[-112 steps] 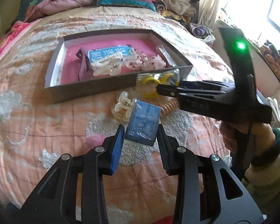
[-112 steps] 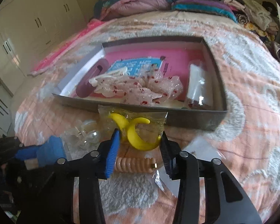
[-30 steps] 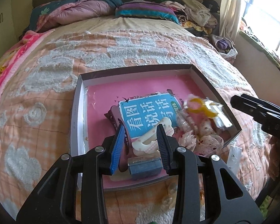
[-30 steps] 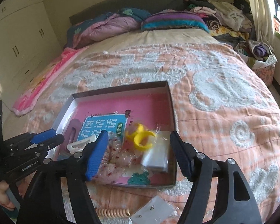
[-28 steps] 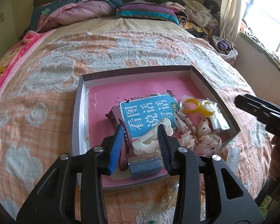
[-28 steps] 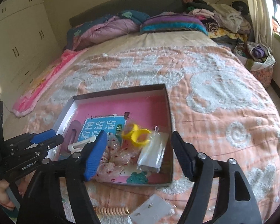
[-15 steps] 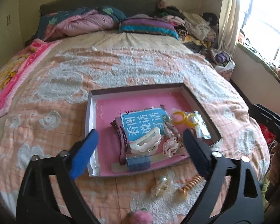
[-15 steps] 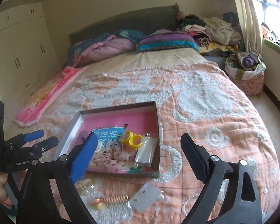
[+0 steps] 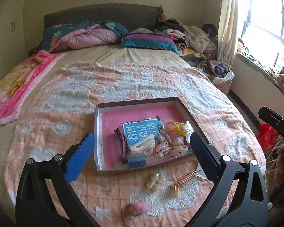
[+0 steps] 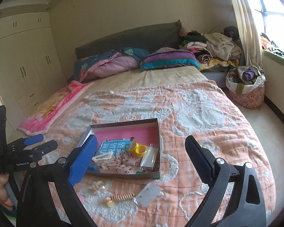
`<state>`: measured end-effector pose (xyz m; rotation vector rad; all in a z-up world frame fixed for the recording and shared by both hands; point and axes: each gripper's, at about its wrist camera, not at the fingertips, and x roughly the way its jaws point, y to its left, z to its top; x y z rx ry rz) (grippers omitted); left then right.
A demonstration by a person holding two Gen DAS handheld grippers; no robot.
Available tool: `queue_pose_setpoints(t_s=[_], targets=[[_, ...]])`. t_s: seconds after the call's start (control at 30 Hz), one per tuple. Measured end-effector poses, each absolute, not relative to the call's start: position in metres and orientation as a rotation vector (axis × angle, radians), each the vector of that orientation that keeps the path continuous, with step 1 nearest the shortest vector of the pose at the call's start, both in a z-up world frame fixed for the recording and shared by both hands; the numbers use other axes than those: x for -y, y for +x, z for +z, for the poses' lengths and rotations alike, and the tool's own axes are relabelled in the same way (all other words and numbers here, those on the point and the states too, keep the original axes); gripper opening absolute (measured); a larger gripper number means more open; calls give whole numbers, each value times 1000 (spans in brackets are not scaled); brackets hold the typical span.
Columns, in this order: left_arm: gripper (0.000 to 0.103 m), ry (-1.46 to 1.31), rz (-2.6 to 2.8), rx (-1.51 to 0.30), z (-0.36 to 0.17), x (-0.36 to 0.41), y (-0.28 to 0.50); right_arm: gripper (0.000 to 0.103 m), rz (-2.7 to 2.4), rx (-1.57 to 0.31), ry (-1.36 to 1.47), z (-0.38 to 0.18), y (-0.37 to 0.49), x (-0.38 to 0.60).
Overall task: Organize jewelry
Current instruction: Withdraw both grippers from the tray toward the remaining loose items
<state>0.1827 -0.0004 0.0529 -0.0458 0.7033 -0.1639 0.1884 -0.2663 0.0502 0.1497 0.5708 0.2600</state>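
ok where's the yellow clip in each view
Left wrist: yellow clip lies in the box, right of centre, just right of the blue booklet.
Right wrist: yellow clip sits mid-box, again right of the booklet.
Shared landmark: the blue booklet.

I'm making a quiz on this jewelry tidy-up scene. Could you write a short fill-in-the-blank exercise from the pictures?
1. The yellow bangles lie inside the ____.
2. The inside floor of the box is coloured ____.
3. The clear hair claw and the spiral hair tie lie on the ____, outside the box.
4. Both the left tool and the right tool hold ____.

Missing words: box; pink; bedspread; nothing
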Motion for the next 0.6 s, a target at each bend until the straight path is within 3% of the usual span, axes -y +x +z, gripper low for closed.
queue_pose_setpoints(t_s=[0.6], targets=[[93,-62,-175,-662,65,-5,129,94,289,-512,122,73,133,263]])
